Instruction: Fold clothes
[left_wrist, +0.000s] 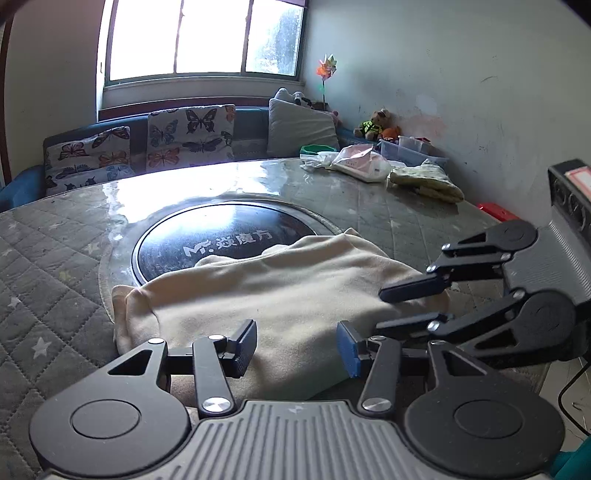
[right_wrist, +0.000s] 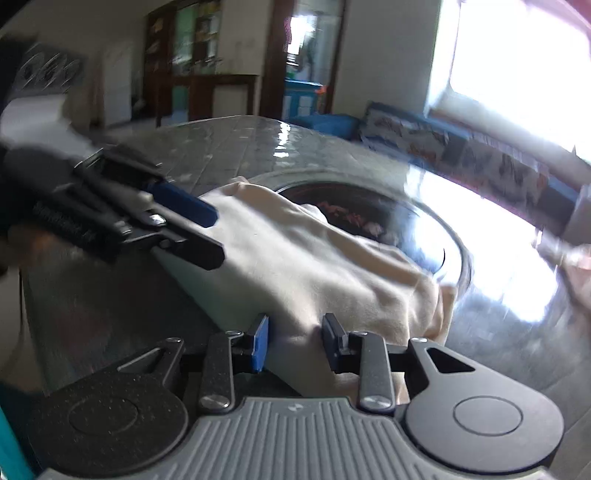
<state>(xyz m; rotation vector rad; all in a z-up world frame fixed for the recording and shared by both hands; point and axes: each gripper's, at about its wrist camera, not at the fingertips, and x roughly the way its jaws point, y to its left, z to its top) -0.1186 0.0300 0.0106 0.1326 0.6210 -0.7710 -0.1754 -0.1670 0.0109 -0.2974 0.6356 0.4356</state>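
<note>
In the left wrist view, the left tool hangs with its jaws apart above the near edge of the cream garment, which lies bunched at 6 o'clock on the surface, overlapping the black round plate; the right tool reaches in at 3 o'clock, jaws apart. In the blurred right wrist view, the right tool stands parted over the garment, the left tool open at 9 o'clock.

The left gripper is held low and level with its jaws parted wide, while the right gripper, angled in from the right side, is likewise presented with its blue-padded fingers spread apart
</note>
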